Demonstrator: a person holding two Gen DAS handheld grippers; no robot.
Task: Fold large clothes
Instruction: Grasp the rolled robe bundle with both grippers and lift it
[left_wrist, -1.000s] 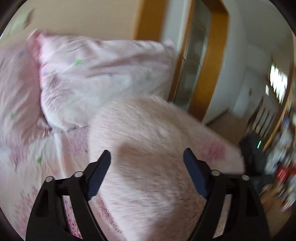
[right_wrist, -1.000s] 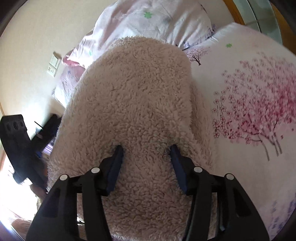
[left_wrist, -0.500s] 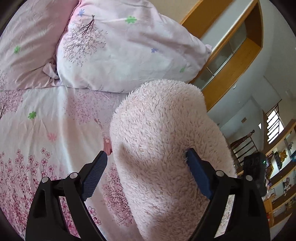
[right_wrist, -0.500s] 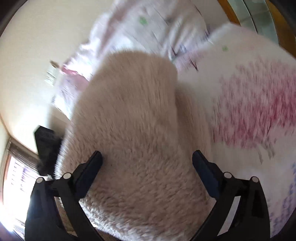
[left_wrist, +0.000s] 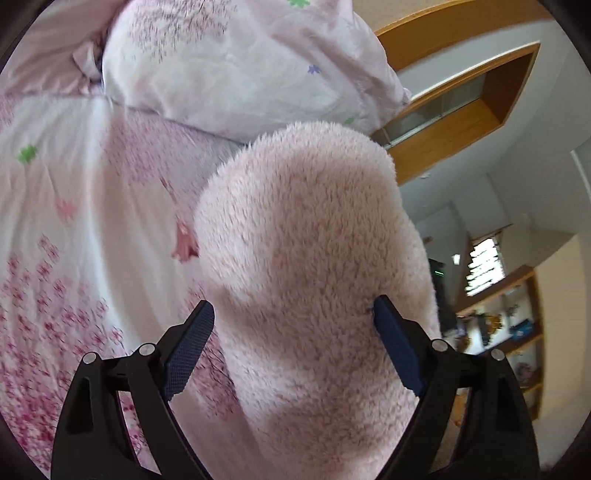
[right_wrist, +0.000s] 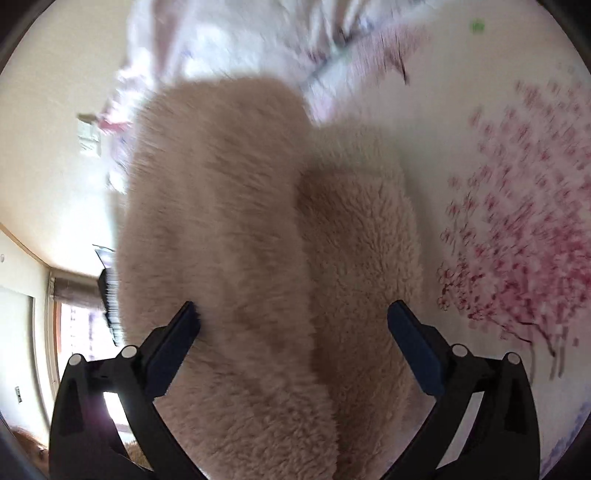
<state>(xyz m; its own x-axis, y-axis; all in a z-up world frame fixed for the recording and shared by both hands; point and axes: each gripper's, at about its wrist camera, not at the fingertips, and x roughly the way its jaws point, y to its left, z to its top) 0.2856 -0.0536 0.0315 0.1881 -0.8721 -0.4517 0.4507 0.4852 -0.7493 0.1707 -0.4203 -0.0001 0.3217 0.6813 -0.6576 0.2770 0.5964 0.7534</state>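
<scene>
Both tools are spread wide, the left tool (left_wrist: 291, 314) and the right tool (right_wrist: 293, 317), with the fluffy coat (left_wrist: 314, 266) between the jaws. It lies bunched on the bed (left_wrist: 74, 192), likely let go so the fold stays down.

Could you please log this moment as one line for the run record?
left gripper: open, fleece garment between fingers | right gripper: open, fleece between fingers, view blurred | surface: floral bedsheet | pillow behind

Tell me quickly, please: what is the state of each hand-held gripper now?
Left hand-held gripper: open, fingers wide around the fluffy pink garment, not clamped.
Right hand-held gripper: open, fingers spread around the same garment, not clamped.
</scene>
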